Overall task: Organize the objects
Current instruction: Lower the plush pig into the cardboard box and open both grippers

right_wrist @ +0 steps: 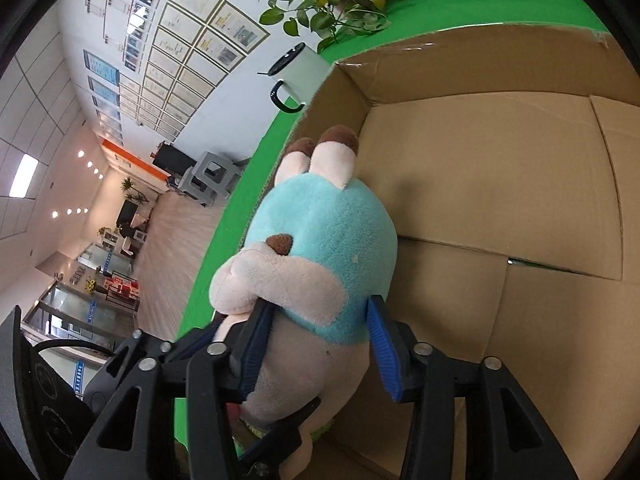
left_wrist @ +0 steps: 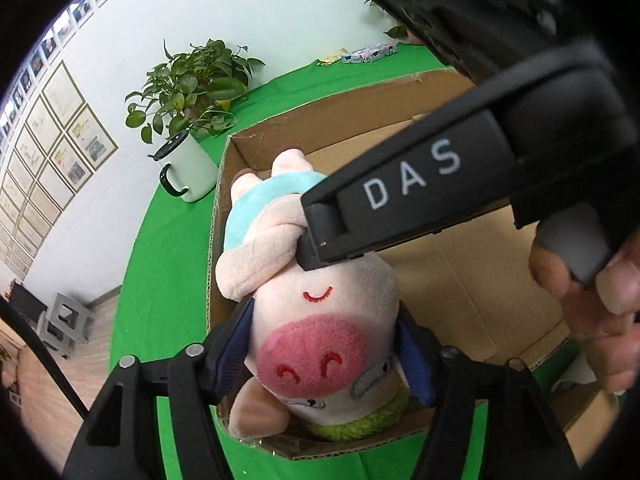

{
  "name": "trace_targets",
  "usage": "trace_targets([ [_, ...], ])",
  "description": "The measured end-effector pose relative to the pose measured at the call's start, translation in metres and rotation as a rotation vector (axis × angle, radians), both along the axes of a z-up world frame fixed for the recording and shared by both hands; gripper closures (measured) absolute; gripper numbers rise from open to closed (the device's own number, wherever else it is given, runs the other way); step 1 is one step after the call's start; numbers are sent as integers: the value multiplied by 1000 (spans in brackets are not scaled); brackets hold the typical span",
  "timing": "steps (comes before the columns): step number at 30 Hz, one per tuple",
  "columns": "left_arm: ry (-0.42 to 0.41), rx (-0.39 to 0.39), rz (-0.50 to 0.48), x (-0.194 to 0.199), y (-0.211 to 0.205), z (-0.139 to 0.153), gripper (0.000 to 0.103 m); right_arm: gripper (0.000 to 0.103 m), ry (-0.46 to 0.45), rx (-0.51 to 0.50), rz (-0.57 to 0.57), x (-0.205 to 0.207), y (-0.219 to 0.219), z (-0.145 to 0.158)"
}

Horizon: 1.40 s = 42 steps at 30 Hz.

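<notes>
A plush pig (left_wrist: 316,320) in a light blue shirt (right_wrist: 332,240) hangs head-first toward me inside the open cardboard box (left_wrist: 320,128), near its left wall. My left gripper (left_wrist: 328,352) has the pink-snouted head between its blue pads, which stand beside it without squeezing. My right gripper (right_wrist: 320,344) straddles the body at the shirt's hem. Its left pad brushes the plush and a gap shows at the right pad. One black finger (left_wrist: 400,200) of the right gripper lies across the pig's belly in the left wrist view. The pig's legs (right_wrist: 332,156) point toward the far wall.
The box (right_wrist: 500,184) stands on a green cloth (left_wrist: 168,260). A white mug (left_wrist: 188,168) with a black handle and a potted plant (left_wrist: 192,88) stand beyond its far left corner. Small packets (left_wrist: 368,54) lie at the back. A person's hand (left_wrist: 592,300) grips the right tool.
</notes>
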State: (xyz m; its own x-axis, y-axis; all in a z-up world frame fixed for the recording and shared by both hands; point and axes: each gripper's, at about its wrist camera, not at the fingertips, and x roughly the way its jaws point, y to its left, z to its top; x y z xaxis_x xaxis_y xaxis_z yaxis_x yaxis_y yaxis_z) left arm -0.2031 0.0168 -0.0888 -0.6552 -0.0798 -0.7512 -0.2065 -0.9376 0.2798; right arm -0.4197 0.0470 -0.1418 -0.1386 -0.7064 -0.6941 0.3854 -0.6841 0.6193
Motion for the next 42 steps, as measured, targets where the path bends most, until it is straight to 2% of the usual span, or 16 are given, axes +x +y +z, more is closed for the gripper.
trace_targets([
  [2, 3, 55, 8, 9, -7, 11, 34, 42, -4, 25, -8, -2, -4, -1],
  [7, 105, 190, 35, 44, -36, 45, 29, 42, -7, 45, -37, -7, -9, 12],
  [10, 117, 271, 83, 55, -65, 49, 29, 39, -20, 53, -66, -3, -4, 19],
  [12, 107, 300, 116, 47, -85, 43, 29, 30, -10, 32, -51, 8, -1, 33],
  [13, 93, 319, 133, 44, -93, 37, 29, 19, -15, 22, -40, 14, -1, 37],
  [14, 76, 344, 137, 42, -97, 31, 29, 15, -27, 11, -25, 20, -3, 40],
  [17, 17, 434, 120, 35, -106, 12, 30, 15, -35, 57, 34, 42, -16, 39],
  [18, -7, 441, 115, 32, -106, 5, 34, 18, -30, 96, 40, 46, -26, 35],
  [20, -35, 455, 86, 38, -102, -3, 35, 32, -28, 113, 31, 47, -33, 30],
  [25, -36, 494, 14, 50, -89, -11, 37, 49, -37, 67, 14, 39, -45, 23],
  [30, -35, 507, 26, 52, -91, -11, 37, 50, -35, 65, 18, 36, -59, 25],
  [34, -36, 498, 25, 54, -90, -9, 38, 38, -48, 69, 0, 33, -64, 27],
  [36, -28, 494, 27, 56, -93, -4, 38, 36, -46, 62, -24, 36, -57, 34],
  [37, -11, 487, 34, 61, -94, 1, 38, 24, -26, 47, -50, 40, -53, 43],
  [39, 28, 490, 44, 75, -98, 13, 38, 0, 58, 44, -109, 52, -40, 68],
  [42, 127, 484, 53, 103, -100, 37, 34, 1, 247, 147, -180, 87, -19, 110],
])
